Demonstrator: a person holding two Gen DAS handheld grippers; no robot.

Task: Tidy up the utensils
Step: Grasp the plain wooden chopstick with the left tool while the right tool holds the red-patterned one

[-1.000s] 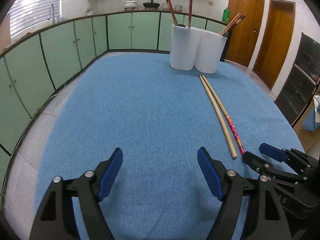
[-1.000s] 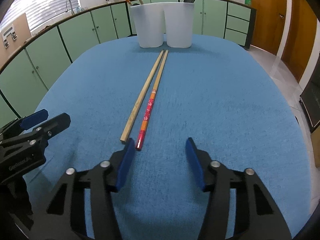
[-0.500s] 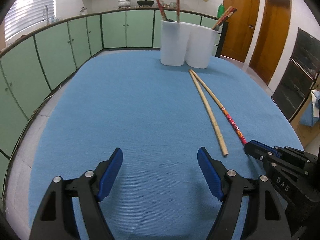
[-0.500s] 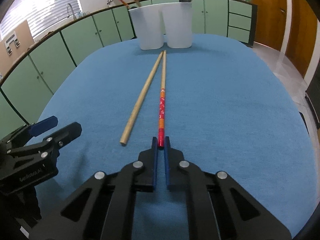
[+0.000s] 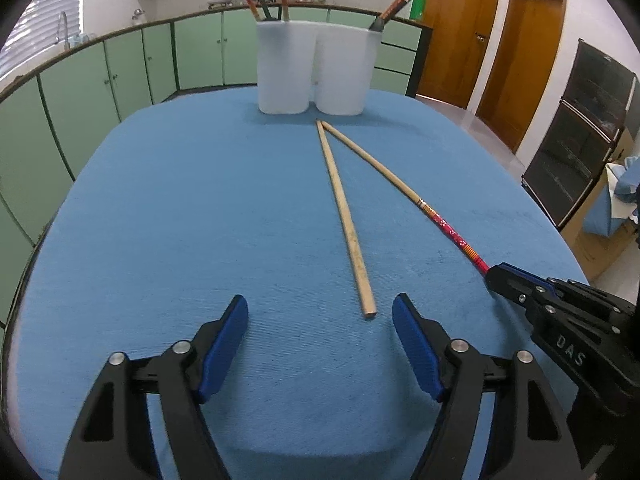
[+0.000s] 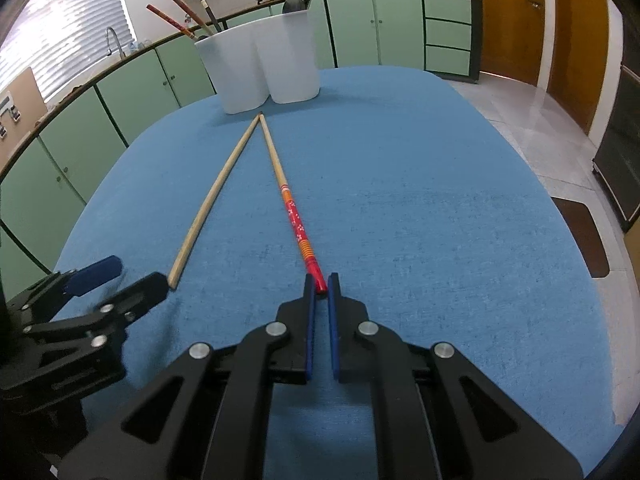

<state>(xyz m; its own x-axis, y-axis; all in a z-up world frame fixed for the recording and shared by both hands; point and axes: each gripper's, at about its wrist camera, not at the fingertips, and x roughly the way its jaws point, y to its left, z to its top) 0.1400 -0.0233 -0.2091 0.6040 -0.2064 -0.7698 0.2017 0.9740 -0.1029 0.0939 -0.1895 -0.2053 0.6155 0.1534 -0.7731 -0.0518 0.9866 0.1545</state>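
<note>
Chopstick with red painted end (image 6: 297,222) sits clamped in the down-tilted right gripper (image 6: 319,286) at lower centre; left gripper (image 5: 320,322), jaws closing, straddles the plain chopstick's (image 5: 345,216) tip

Green cabinets (image 5: 120,76), wooden doors (image 5: 460,32), bright blinds (image 6: 76,28), tiled floor (image 6: 532,120)

- My left wrist view looks down along its tool, low over the blue surface (image 5: 168,208), facing the white holders (image 5: 312,72).
- My right wrist view faces likewise; both share the 2 chopsticks.
</note>
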